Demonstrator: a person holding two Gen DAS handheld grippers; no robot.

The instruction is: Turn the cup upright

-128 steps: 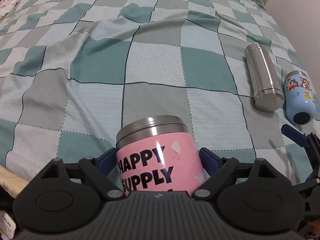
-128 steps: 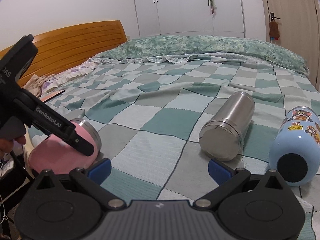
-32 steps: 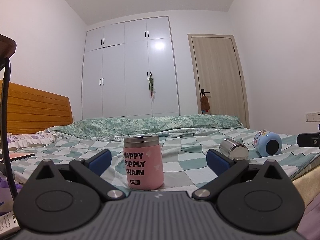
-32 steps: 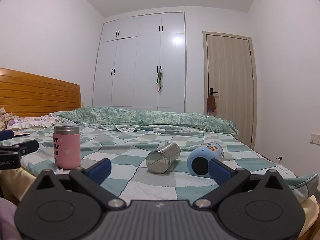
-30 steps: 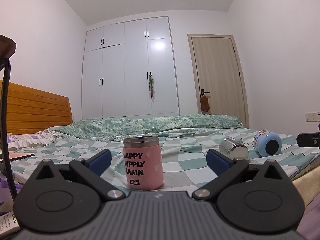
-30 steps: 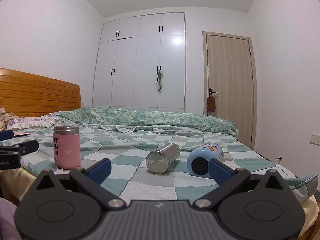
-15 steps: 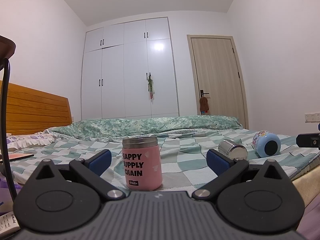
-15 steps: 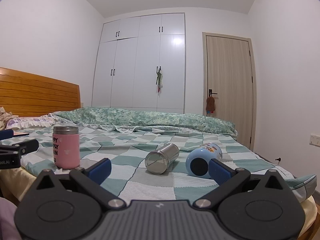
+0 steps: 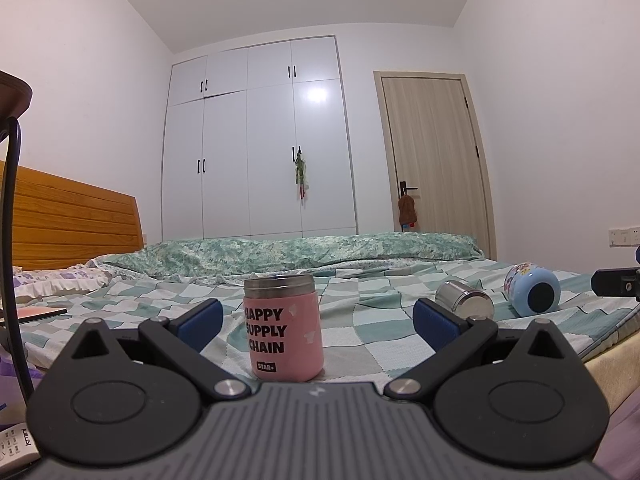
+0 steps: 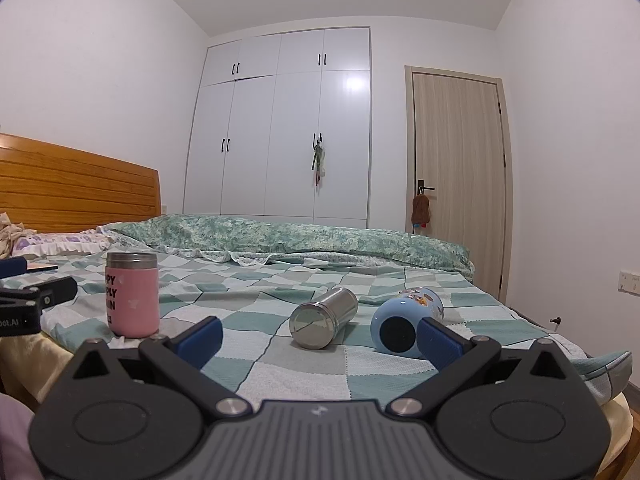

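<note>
On a bed (image 10: 280,364) spread with a green, grey and white checked cover, a pink cup (image 9: 283,328) lettered "HAPPY SUPPLY CHAIN" stands upright near the front edge, its steel lid band on top. The left tool (image 9: 316,316) hovers level with it, both blue pads spread wide, the cup standing free in the gap and touched by neither; nothing lies between tool and cup. To the cup's right, well apart from it, a steel flask (image 10: 323,323) lies on its side with its flat end toward the cameras, and just beside that a light blue cartoon-printed bottle (image 10: 406,327) also lies on its side. The right tool (image 10: 320,338) is likewise wide open and holds nothing; its right pad overlaps the blue bottle in the right wrist view. All three containers look closed, so their contents cannot be told. Behind stand a wooden headboard (image 9: 72,224), white wardrobe (image 10: 280,128) and a pale door (image 10: 460,176).
</note>
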